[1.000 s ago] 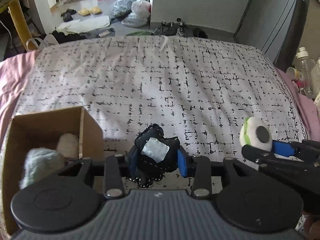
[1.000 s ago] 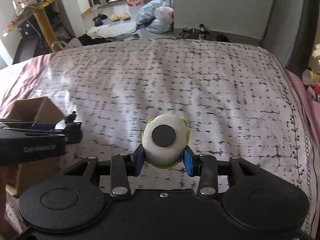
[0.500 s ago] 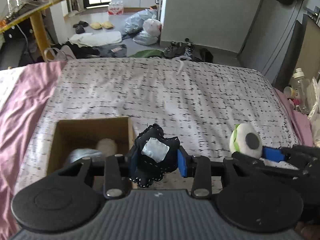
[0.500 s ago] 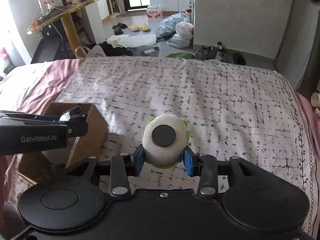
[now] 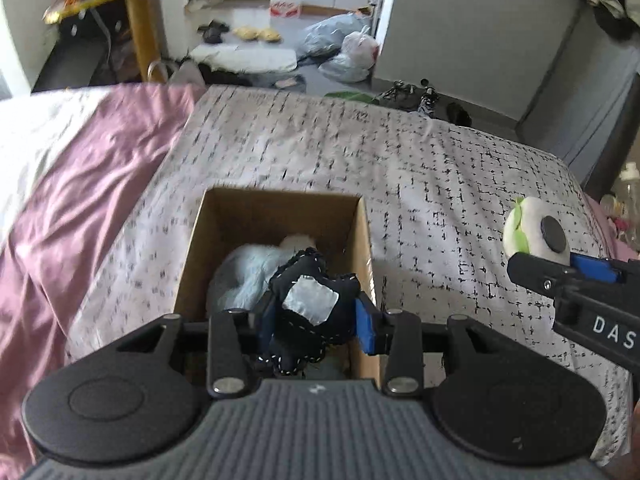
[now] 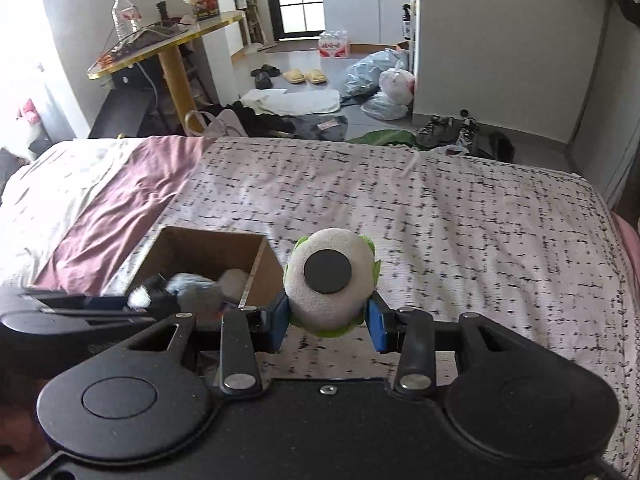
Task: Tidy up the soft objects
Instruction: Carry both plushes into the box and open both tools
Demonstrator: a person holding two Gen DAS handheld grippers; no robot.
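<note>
Nearest, the left tool [image 5: 316, 316] is clenched on a dark stitched plush with a pale patch [image 5: 312, 304], held right over the open cardboard box [image 5: 280, 206] on the bed [image 5: 440, 168], so that piece looks a release away from being stored. At about three o'clock from the box, the right tool [image 6: 328, 322] grips a round white-and-green plush with a black disc [image 6: 330, 280] above the bedspread, not yet over the box. Farther in, a pale blue fluffy toy [image 5: 248, 268] and a whitish one [image 5: 298, 242] already lie inside; I judge the task past halfway, two drops remaining.
</note>
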